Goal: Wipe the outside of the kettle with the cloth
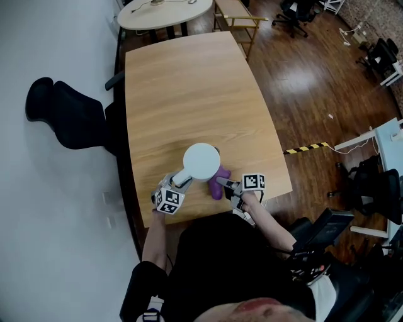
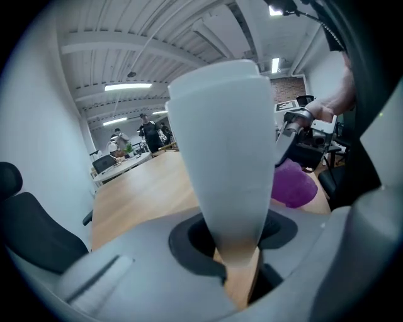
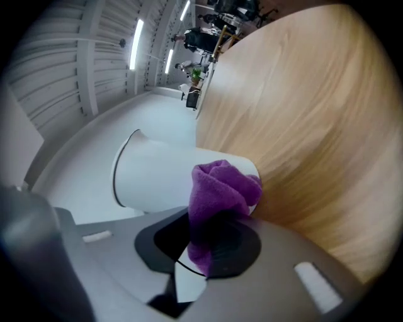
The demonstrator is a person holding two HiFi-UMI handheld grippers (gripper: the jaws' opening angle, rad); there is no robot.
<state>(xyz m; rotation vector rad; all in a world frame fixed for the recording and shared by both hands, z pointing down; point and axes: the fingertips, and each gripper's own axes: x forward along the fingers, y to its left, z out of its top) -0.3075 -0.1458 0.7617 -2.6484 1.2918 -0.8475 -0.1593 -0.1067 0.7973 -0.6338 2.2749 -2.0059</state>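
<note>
A white kettle (image 1: 201,160) is near the front edge of the wooden table (image 1: 189,94). Its handle (image 1: 183,178) points toward my left gripper (image 1: 179,185). In the left gripper view that white handle (image 2: 230,163) fills the space between the jaws, and the left gripper (image 2: 238,255) is shut on it. My right gripper (image 1: 224,184) is shut on a purple cloth (image 1: 220,177) at the kettle's right side. In the right gripper view the bunched cloth (image 3: 220,188) sticks out of the right gripper (image 3: 208,245) and touches the kettle's white wall (image 3: 157,176). The cloth (image 2: 293,185) also shows in the left gripper view.
A black office chair (image 1: 66,113) stands left of the table. A round white table (image 1: 165,12) and a wooden chair (image 1: 236,19) are at the far end. Yellow-black tape (image 1: 305,149) lies on the wooden floor, with more chairs at the right.
</note>
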